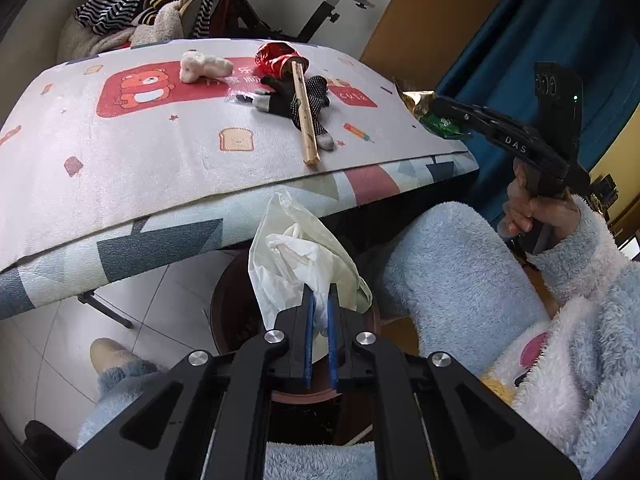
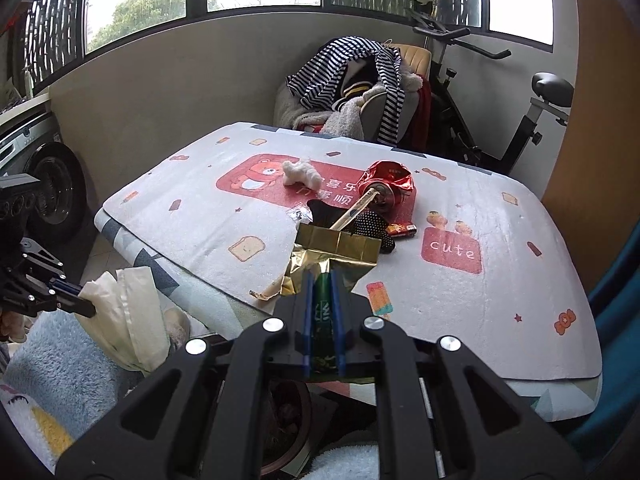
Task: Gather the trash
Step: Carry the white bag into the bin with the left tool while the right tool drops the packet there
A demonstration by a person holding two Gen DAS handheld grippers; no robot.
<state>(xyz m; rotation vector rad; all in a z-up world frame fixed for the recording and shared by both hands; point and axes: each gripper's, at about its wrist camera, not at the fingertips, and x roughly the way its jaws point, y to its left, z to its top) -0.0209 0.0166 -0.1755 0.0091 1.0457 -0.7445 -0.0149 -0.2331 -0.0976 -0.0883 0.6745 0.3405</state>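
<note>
My left gripper (image 1: 320, 296) is shut on a crumpled white plastic bag (image 1: 296, 256), held below the table's near edge over a dark round bin (image 1: 232, 304). It also shows in the right wrist view (image 2: 86, 300), with the bag (image 2: 128, 316) hanging from it. My right gripper (image 2: 322, 280) is shut on a green and gold foil wrapper (image 2: 336, 248), held above the table's near edge; it shows in the left wrist view (image 1: 444, 110) with the wrapper (image 1: 444, 124). On the table lie a crushed red can (image 2: 386, 186), a wooden stick (image 2: 354, 210), a black dotted glove (image 2: 372, 226) and a white tissue wad (image 2: 302, 174).
The table (image 2: 460, 304) has a white cloth with red bear prints. A small red battery (image 2: 402, 231) and a clear wrapper (image 2: 298, 214) lie by the glove. A chair piled with clothes (image 2: 352, 92) and an exercise bike (image 2: 480, 112) stand behind. A washing machine (image 2: 44, 176) is at left.
</note>
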